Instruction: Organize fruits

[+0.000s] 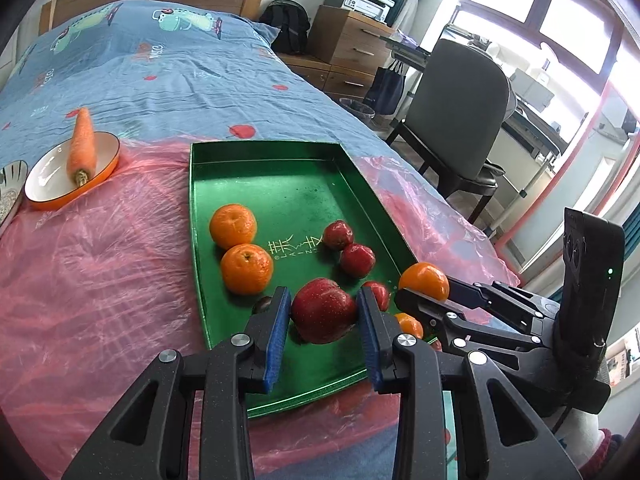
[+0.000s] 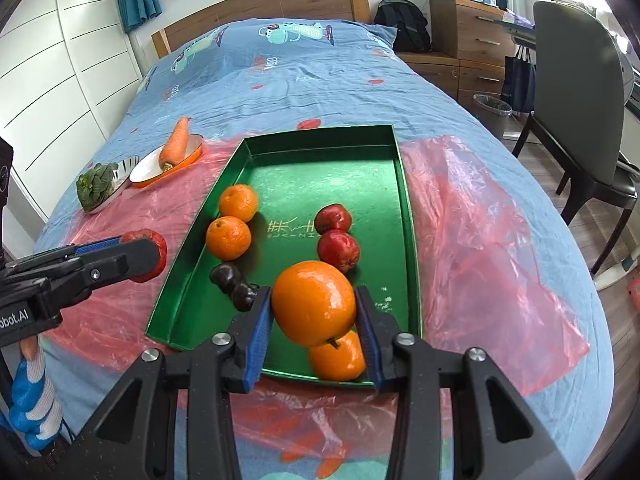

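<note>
A green tray (image 2: 320,176) lies on a pink plastic sheet on the bed. My left gripper (image 1: 324,300) is shut on a red apple (image 1: 322,314). In the right wrist view that left gripper (image 2: 140,248) holds the apple (image 2: 154,254) above the sheet, left of the tray. My right gripper (image 2: 313,296) is shut on a large orange (image 2: 314,304) over the tray's near end. In the tray lie two oranges (image 2: 234,220) on the left, two red apples (image 2: 336,236) to the right, dark fruits (image 2: 234,284) and another orange (image 2: 338,356) at the near edge.
An orange-rimmed bowl (image 1: 48,184) with a carrot (image 1: 82,148) sits left of the tray, beside a dish of leafy greens (image 2: 96,186). A grey chair (image 1: 460,120) and a bin (image 2: 492,114) stand right of the bed. The pink sheet (image 2: 480,232) spreads around the tray.
</note>
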`<state>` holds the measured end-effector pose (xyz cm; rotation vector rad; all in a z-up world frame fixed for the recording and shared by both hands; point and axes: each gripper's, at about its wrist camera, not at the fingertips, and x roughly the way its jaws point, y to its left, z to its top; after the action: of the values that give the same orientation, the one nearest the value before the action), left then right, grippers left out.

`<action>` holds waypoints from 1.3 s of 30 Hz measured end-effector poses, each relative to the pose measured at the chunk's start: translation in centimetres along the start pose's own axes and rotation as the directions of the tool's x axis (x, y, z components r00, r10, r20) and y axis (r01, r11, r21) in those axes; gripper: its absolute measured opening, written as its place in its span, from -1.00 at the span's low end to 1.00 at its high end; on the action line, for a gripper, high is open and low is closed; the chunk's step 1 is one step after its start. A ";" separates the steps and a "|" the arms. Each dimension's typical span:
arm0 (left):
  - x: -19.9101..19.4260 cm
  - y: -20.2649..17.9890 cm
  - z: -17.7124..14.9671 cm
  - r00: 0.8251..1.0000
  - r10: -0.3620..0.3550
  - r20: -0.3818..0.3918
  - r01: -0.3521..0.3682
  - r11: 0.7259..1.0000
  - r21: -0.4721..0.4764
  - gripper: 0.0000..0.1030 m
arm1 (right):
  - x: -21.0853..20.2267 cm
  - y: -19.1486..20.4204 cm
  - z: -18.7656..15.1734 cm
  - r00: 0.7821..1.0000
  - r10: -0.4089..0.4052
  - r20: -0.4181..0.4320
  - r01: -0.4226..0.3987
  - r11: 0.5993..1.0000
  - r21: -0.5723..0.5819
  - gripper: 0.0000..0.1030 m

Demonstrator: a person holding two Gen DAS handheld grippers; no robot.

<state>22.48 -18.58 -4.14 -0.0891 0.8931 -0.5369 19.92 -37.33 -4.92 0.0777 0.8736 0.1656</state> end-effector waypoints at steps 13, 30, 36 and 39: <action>4.7 -0.6 -0.8 0.997 0.018 -0.081 -0.016 1.000 0.026 -0.43 | 3.0 -2.0 -0.8 0.999 -0.032 -0.019 0.032 0.999 0.024 0.37; 2.9 -1.1 -0.9 0.996 0.080 -0.050 -0.077 0.995 0.071 -0.21 | 2.5 -1.8 -0.9 0.999 -0.042 -0.001 0.042 0.999 0.027 1.00; 0.3 -0.6 -1.4 0.993 0.112 -0.022 -0.110 0.992 0.059 -0.10 | 0.9 -0.7 -0.7 0.999 -0.049 0.019 0.049 0.999 0.011 1.00; -1.4 -0.2 -2.0 0.991 0.137 -0.006 -0.137 0.990 0.045 -0.04 | 0.0 0.7 -0.8 0.999 -0.039 0.029 0.040 0.999 -0.007 1.00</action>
<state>20.16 -17.76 -4.36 0.0148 0.8883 -0.4290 19.22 -36.65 -5.30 0.0552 0.8448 0.1308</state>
